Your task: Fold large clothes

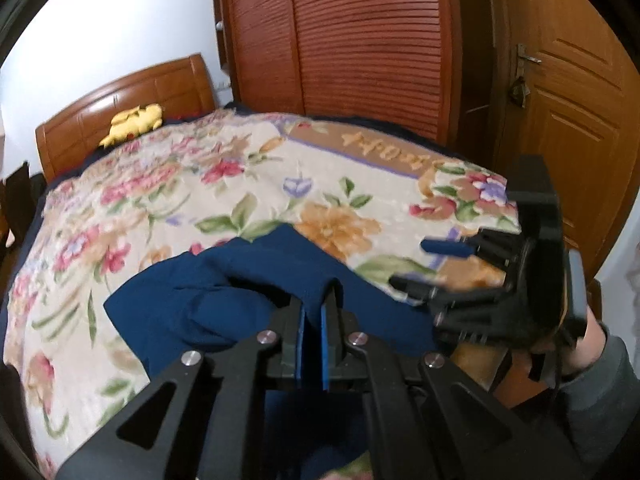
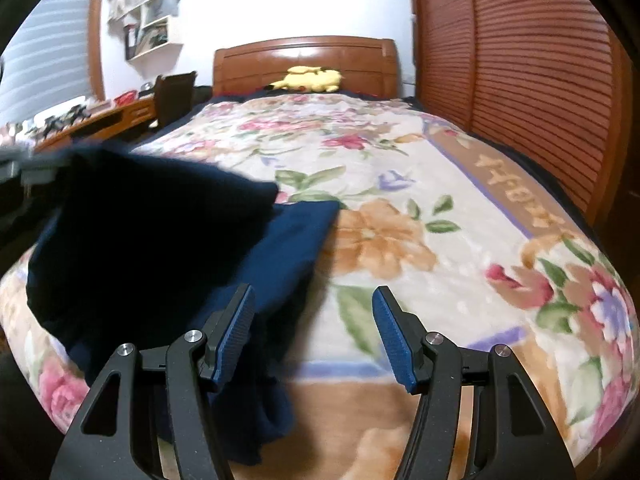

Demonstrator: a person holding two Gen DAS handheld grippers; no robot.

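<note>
A dark navy garment (image 1: 224, 304) lies bunched on the floral blanket (image 1: 168, 200) near the foot of the bed. My left gripper (image 1: 313, 312) is shut on a raised fold of the garment, lifting its edge. My right gripper (image 2: 314, 308) is open and empty, hovering just above the blanket beside the garment's right edge (image 2: 280, 248). In the right wrist view part of the garment (image 2: 132, 220) hangs lifted at the left. The right gripper also shows in the left wrist view (image 1: 420, 264), open, to the right of the garment.
A yellow plush toy (image 2: 312, 78) sits by the wooden headboard (image 2: 304, 54). A slatted wardrobe (image 1: 360, 40) runs along the bed's right side, with a door (image 1: 572, 120) beyond. A desk (image 2: 92, 118) and chair (image 2: 174, 94) stand left of the bed.
</note>
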